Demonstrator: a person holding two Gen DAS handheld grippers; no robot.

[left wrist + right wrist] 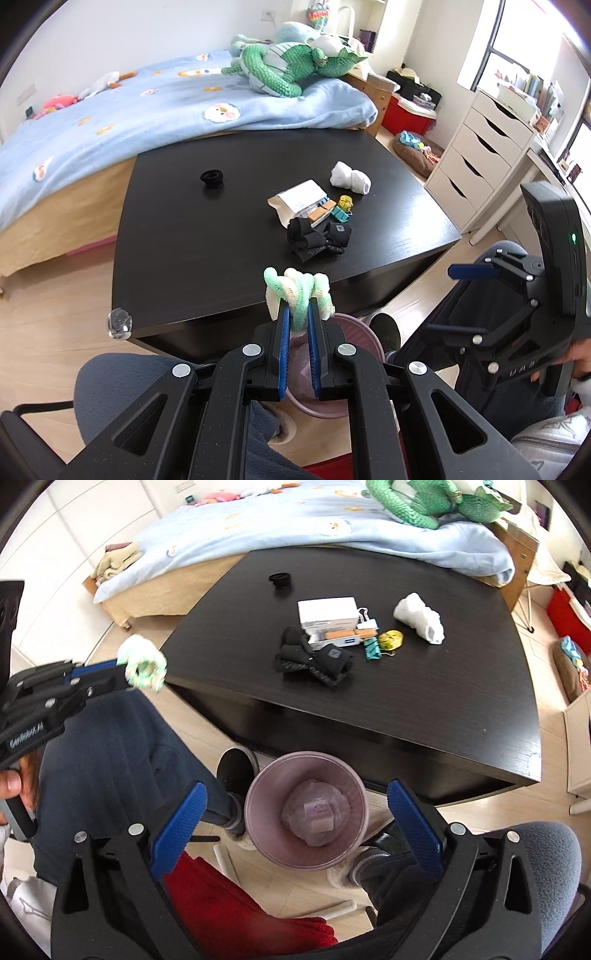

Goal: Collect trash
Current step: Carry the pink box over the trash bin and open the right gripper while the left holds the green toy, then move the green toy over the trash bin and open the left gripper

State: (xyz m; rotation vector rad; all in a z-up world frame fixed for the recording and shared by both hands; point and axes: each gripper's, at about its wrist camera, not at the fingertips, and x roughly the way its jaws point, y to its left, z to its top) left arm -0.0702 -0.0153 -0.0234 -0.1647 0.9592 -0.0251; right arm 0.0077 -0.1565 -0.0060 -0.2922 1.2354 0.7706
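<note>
Left tool (298, 314): squeezed tight on the fuzzy green-and-white scrunchie (297, 290), over the bin's (258, 834) 12 o'clock rim.
Scrunchie: soft, light, squashy; pinch the bunched middle.
Right tool (295, 812): fingers wide apart, nothing in them, above the bin.

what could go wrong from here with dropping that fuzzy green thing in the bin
1. The left tongs pinch only part of the fuzzy green and white bundle, which sits beside the small purple bin in the right wrist view, not plainly over it; released now, it may land on the floor.
2. The open right tongs hang over the bin mouth, so the two tools could collide.
</note>
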